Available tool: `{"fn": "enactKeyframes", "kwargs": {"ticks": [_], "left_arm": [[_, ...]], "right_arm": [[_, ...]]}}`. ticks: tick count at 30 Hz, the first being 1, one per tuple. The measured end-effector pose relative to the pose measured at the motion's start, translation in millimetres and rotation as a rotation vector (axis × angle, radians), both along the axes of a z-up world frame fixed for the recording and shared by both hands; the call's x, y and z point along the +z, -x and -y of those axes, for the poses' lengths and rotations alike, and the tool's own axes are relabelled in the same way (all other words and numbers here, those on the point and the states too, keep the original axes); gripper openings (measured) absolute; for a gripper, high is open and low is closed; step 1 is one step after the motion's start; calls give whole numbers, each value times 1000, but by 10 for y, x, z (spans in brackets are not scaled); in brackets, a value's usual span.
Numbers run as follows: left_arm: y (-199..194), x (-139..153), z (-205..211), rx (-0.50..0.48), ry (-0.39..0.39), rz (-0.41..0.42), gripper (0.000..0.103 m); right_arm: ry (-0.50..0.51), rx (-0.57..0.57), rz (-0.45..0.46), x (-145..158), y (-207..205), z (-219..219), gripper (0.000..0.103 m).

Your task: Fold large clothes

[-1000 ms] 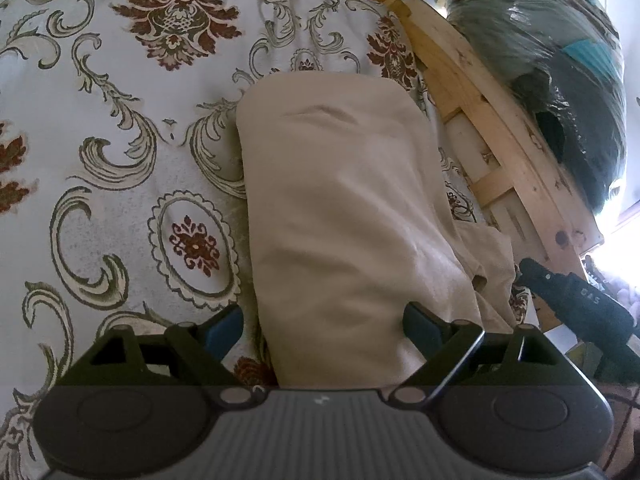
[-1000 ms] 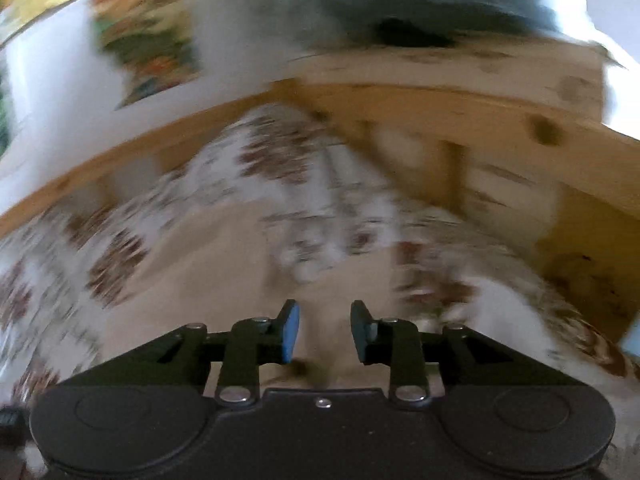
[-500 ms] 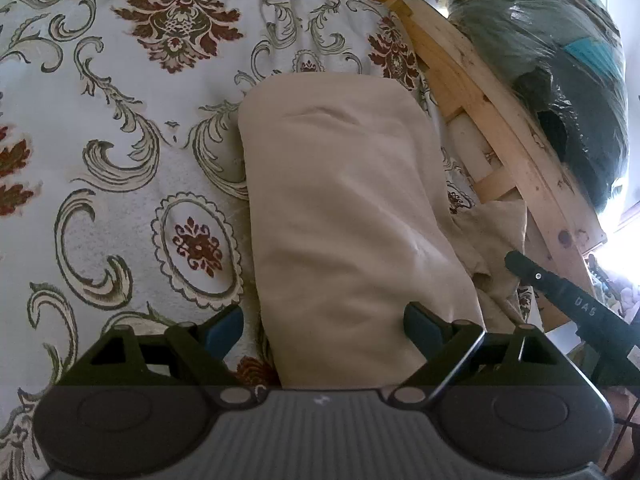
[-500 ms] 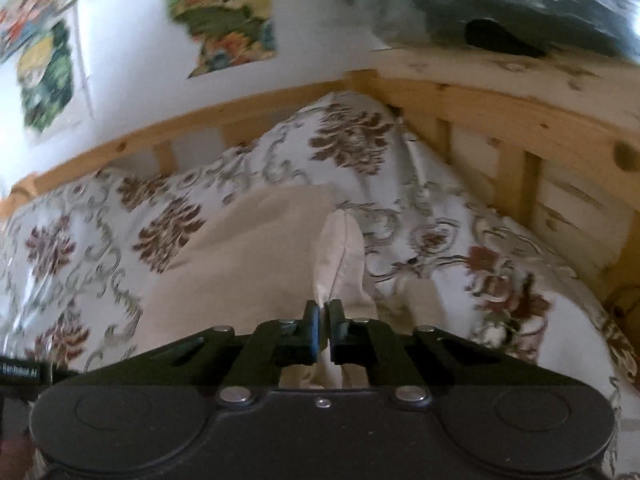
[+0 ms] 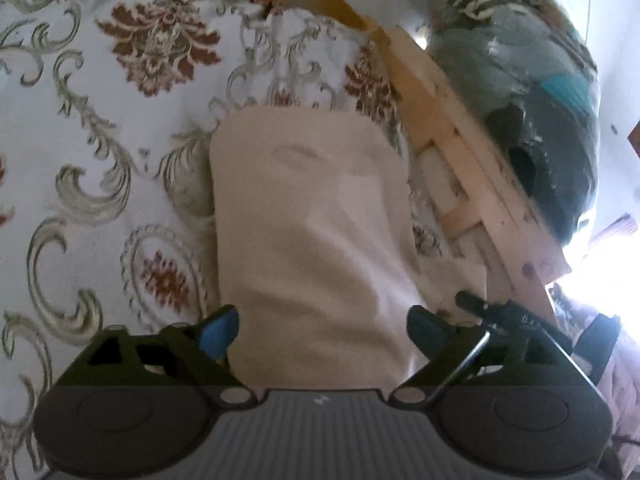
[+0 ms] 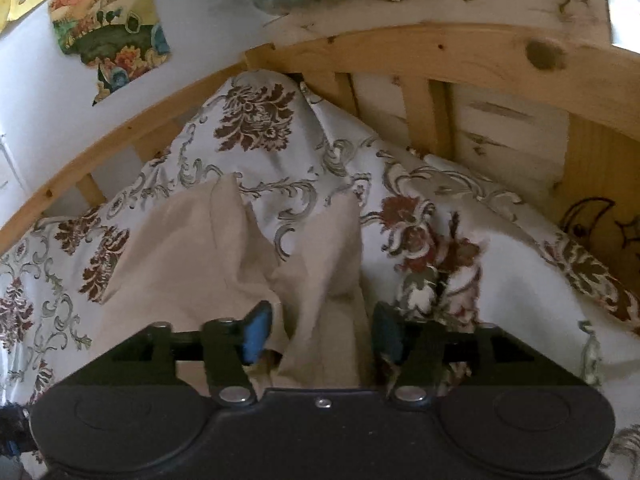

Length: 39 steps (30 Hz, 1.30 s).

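Beige garment (image 5: 308,240) between wide-apart fingers of both hand-held grippers (image 5: 322,326) (image 6: 322,334); no legible writing.

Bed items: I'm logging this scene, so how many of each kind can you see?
Beige garment: 1
Patterned bedspread: 1
Wooden bed frame: 1
Bagged bundle: 1
Wall posters: 2
Grippers: 2, left, right
Total: 8
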<state>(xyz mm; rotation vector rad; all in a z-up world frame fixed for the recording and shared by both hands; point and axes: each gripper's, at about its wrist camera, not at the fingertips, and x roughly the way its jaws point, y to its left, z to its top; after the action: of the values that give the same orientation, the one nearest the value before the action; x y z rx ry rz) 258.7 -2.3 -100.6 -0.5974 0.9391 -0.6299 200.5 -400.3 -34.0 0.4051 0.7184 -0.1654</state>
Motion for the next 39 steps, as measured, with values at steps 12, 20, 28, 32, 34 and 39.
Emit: {"fn": "enactKeyframes", "kwargs": {"ticks": [12,20,28,32,34,39], "left_arm": [[-355,-165,173,-34,-126,7,103],[-379,-202,157,-40,-103,-9,103],[-477,-274,183,-75,-76,-36,103],[-587,-399,152,-98,-7,-129,103],[-606,-410,149,-100,-1,-146,103],[-598,-390,182,-94,-8,-158,103]], "right_arm": [[-67,88,-109,-209,-215,-120,96],[79,160,-198,-334,-271,-330,101],[133,170,-220,-396,-302,-401,102],[129,159,-219,-429,-314,-403,102],[127,156,-215,-435,-310,-403,102],[135,157,-215,-438,-310,-411,102]]}}
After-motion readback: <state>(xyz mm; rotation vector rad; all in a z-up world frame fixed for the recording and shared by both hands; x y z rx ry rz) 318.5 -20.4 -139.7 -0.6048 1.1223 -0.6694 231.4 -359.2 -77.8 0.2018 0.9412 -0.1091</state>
